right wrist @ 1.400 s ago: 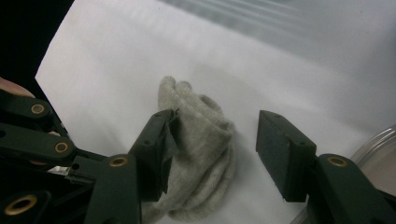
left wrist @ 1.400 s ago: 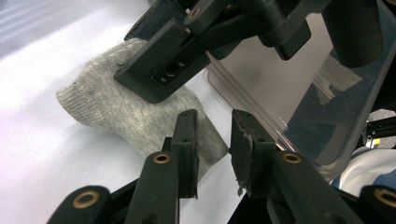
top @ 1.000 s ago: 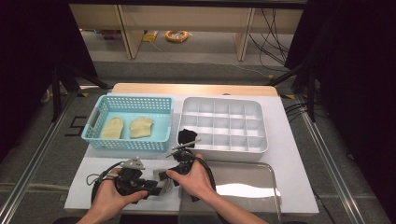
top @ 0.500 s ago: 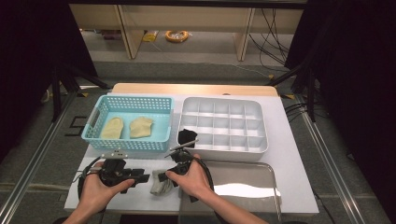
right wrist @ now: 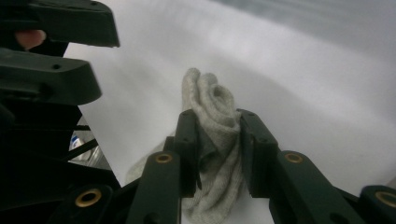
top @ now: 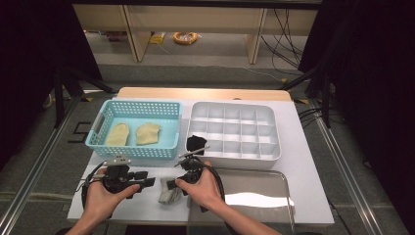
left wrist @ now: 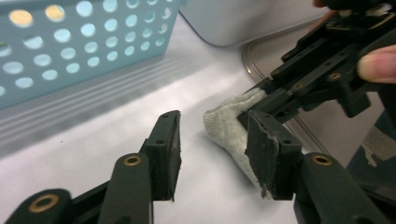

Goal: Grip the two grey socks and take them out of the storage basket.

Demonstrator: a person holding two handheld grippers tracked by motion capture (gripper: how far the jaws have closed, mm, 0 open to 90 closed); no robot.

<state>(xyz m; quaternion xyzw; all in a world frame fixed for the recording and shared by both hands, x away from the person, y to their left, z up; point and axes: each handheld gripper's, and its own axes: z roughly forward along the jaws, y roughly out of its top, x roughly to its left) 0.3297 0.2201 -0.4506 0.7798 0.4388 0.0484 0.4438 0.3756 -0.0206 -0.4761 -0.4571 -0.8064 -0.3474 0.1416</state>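
Moved outward toward the bench's left edge since the earlier frames: left gripper, jaws just opened and now holding nothing, sock lying just beyond its right pad. Closed meanwhile: right gripper, pads pinching the grey sock's bunched middle. Sits near the bench's front edge, between both grippers, left of the tray and in front of the basket.

Probably mid-fold or mid-roll. To do well: keep the right pinch firm on the bundle, bring the left jaws back around the loose end before closing, lift little so nothing unrolls.

Clear from the right gripper view: folds squeezed between pads, hidden by the hand from above. Seen from the high view alone: two yellow cloths in the basket, a black item in the divided box.
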